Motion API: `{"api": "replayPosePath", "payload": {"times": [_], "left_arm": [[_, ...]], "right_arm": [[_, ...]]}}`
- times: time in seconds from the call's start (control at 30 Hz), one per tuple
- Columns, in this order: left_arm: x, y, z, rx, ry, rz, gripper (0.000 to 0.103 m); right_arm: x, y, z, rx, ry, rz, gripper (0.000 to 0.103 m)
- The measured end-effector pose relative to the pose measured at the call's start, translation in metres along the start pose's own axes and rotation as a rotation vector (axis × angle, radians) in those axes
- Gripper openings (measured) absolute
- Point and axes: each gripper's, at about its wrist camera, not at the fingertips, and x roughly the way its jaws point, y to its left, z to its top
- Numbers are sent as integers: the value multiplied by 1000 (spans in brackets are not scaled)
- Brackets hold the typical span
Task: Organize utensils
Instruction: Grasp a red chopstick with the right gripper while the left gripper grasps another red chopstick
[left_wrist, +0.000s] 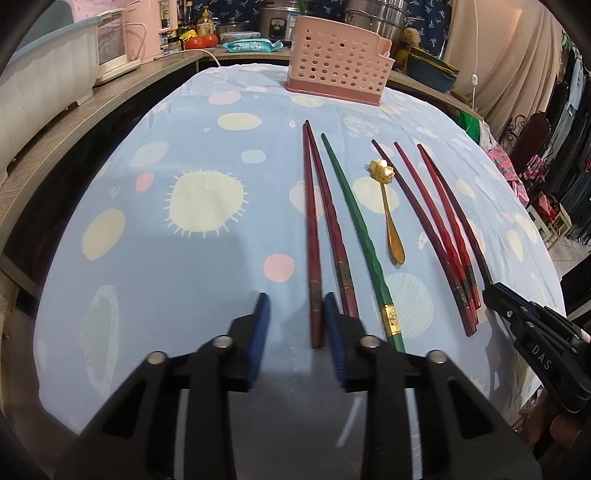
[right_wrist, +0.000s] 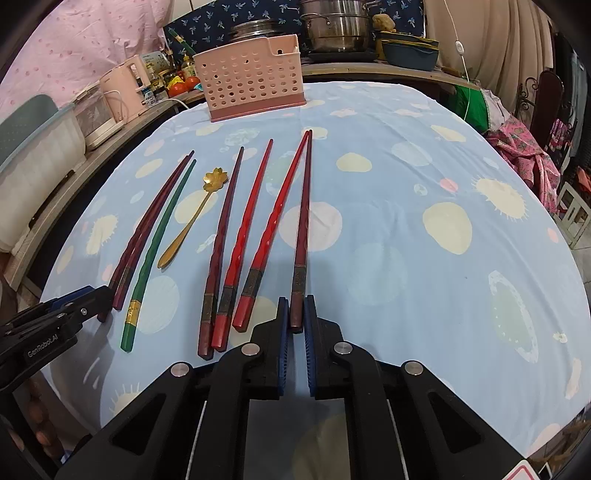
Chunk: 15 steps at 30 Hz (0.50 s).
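The worktop wears a pale blue cloth with cream and pink spots, and the utensils lie on it in a loose row, handles toward the cameras.

Going left to right in the left wrist view: the left claw stands partly open, its blue pads on either side of the butt end of the leftmost dark red chopstick. The right pad sits against that stick while the left pad is clear of it, so nothing is gripped. Just beside it lies a second dark red chopstick, the two tips meeting at the far end. Next comes the green chopstick with a gold band near its handle, then a small gold spoon with a flower-shaped bowl (bowl pointing away). Beyond the spoon lie four more red chopsticks, bunched at their handles: a dark one, two bright red ones, and the rightmost dark red chopstick.

The right claw is closed on the handle end of that rightmost stick, both blue pads pressed to it, the stick lying flat on the cloth.

At the far edge of the worktop stands a pink perforated utensil basket, well apart from everything in the row.
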Motion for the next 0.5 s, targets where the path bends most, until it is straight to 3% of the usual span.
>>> {"api": "replayPosePath", "payload": {"times": [0.03,0.07,0.5], "left_arm": [[0,1,0,-3,3,-11,11],[1,1,0,-6,8,-25,7],[-23,11,14,-53,-39,-44,7]], "right_arm": [[0,0,0,0,0,2,8],[0,0,0,1,0,4,8],[-23,-9,14,30,-59,22,7]]}}
